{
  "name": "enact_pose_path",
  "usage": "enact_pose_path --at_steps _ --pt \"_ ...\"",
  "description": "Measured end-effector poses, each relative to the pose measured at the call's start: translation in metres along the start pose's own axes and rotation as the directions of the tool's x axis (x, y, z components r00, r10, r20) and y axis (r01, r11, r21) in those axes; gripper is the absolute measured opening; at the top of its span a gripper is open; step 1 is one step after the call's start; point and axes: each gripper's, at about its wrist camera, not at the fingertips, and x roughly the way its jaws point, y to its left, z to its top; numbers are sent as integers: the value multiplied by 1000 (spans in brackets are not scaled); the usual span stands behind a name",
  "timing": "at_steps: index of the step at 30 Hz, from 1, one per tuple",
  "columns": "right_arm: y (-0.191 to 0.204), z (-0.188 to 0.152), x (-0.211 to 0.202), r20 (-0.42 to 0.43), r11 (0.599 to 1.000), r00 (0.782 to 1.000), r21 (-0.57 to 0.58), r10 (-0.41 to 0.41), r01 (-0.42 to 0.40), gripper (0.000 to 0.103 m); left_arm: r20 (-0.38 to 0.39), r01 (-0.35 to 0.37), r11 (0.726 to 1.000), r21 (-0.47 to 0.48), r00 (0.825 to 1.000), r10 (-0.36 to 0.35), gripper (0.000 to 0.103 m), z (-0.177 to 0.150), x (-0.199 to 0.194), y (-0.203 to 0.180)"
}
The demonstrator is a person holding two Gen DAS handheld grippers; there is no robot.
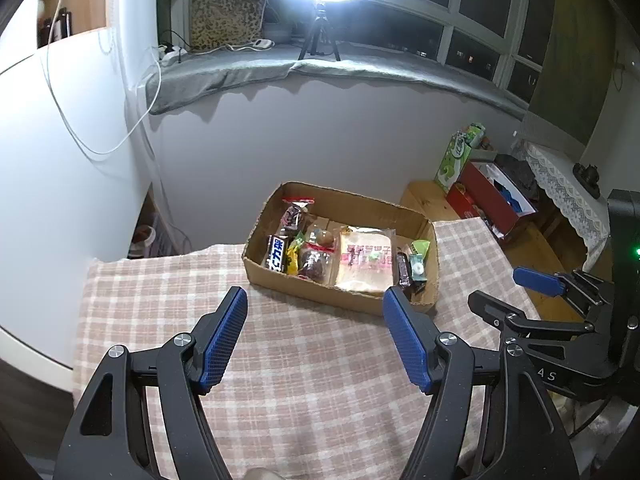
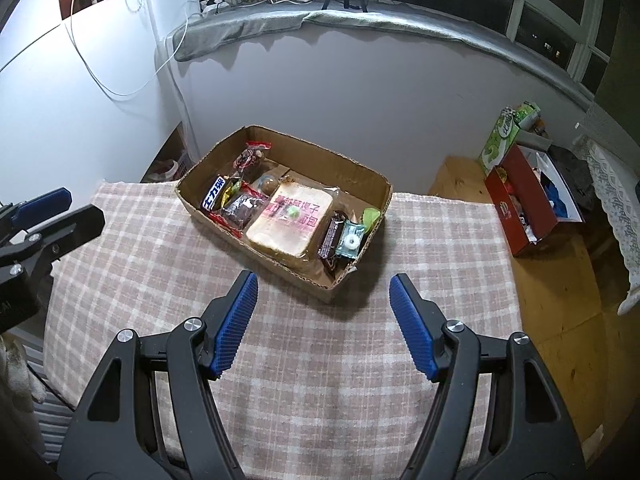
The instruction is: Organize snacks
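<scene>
A shallow cardboard box (image 1: 352,200) (image 2: 352,168) sits at the far side of the checked tablecloth (image 1: 280,360) (image 2: 320,360). Inside lie a bagged bread slice (image 1: 366,260) (image 2: 290,220), a blue chocolate bar (image 1: 277,254) (image 2: 214,193), dark candy bags (image 1: 314,264) (image 2: 242,206) and small green sweets (image 1: 418,268) (image 2: 351,240). My left gripper (image 1: 316,300) is open and empty, hovering just before the box. My right gripper (image 2: 324,288) is open and empty, also short of the box. The right gripper shows at the right of the left wrist view (image 1: 512,292).
A wooden bench (image 2: 560,300) at the right holds a red box (image 2: 528,208) and a green carton (image 2: 500,140). A grey-padded window sill (image 1: 320,68) with a tripod lamp (image 1: 320,32) runs behind. White wall and cables stand at left.
</scene>
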Motion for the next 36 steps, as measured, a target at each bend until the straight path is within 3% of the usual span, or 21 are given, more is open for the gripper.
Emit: enact_pose_path --at_steps 27,36 --pt "-1 -4 -9 4 1000 1000 8 -17 17 71 1 28 1000 -13 1000 -28 70 -3 -8 -6" --pt "-1 -5 -8 4 1000 1000 9 -20 20 71 -3 -11 1000 -24 1000 11 70 -3 -9 -4"
